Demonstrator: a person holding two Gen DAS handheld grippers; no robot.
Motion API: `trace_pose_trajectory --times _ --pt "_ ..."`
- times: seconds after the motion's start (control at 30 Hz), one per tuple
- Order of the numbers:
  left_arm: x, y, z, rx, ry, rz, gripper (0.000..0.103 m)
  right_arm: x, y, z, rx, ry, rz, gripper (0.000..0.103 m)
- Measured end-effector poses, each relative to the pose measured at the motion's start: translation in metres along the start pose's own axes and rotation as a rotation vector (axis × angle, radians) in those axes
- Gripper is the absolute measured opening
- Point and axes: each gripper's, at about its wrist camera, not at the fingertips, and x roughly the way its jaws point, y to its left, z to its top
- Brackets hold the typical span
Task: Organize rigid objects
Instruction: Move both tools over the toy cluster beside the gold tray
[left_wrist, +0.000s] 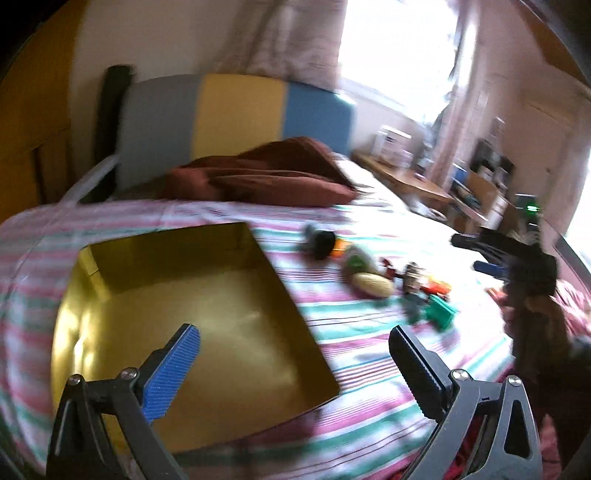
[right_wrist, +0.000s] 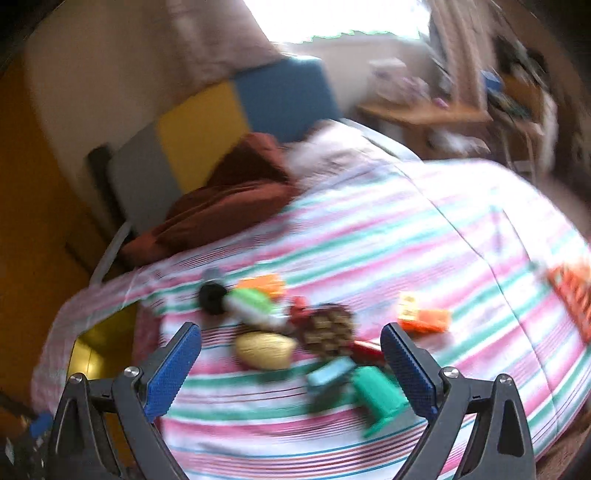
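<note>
Small rigid toys (right_wrist: 295, 332) lie clustered on the bed just right of the gold box (left_wrist: 184, 332), none boxed yet; I hold both grippers' jaws wide and empty, so next I'd grab one.

Toys (left_wrist: 373, 284) right of box (left_wrist: 192, 291)

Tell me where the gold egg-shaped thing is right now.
The gold egg-shaped thing lies on the striped bedspread, near the middle of the right wrist view, left of the brown pinecone-like piece and below the green-and-white toy.
</note>
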Motion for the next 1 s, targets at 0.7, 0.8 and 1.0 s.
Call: trace_pose_trajectory --times 0.7,0.8,1.0 --pt "0.184 -0.158 0.027 0.329 0.318 -0.246 0.090 -0.008 -0.123 0.011 0.469 -0.046 -0.043 0.099" --pt "0.204 -0.173 0.026 0.370 0.349 -0.254 0.080 -0.006 -0.121 0.011 0.458 -0.039 -0.030 0.099" --pt "0.243 -0.192 0.021 0.429 0.387 -0.227 0.070 0.002 -0.116 0.011 0.441 0.005 -0.021 0.099"
